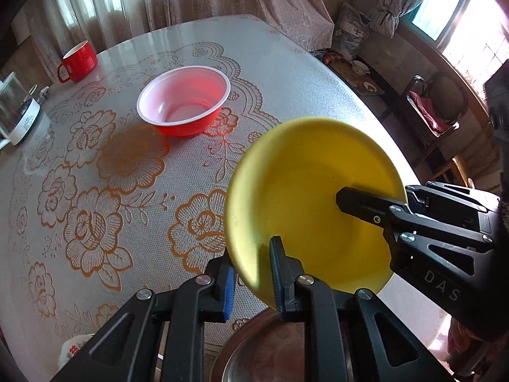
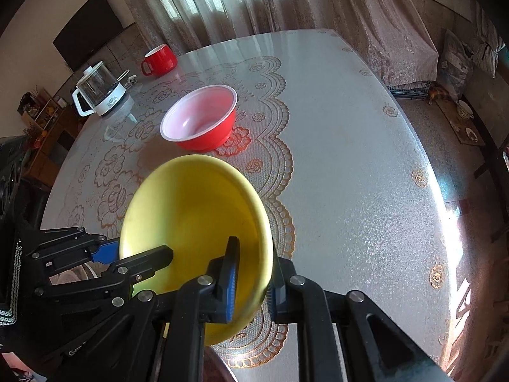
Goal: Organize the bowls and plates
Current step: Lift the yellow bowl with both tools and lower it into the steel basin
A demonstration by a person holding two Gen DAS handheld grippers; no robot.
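A yellow bowl [image 1: 305,187] [image 2: 197,203] hangs tilted above the table, held by both grippers at its rim. My left gripper [image 1: 251,251] is shut on the near-left rim, one finger inside the bowl and the blue-padded one outside. My right gripper [image 2: 254,251] is shut on the right rim the same way; its inner finger [image 1: 359,205] lies across the yellow inside. A red bowl [image 1: 184,102] [image 2: 200,117] with a white inside stands upright farther back on the table. Just below the yellow bowl lies a metal dish [image 1: 251,353], partly hidden by my fingers.
A red mug [image 1: 79,60] [image 2: 159,59] and a glass kettle [image 1: 16,111] [image 2: 98,95] stand at the table's far left. The lace-patterned table [image 2: 350,159] curves away on the right, with chairs and floor clutter beyond its edge.
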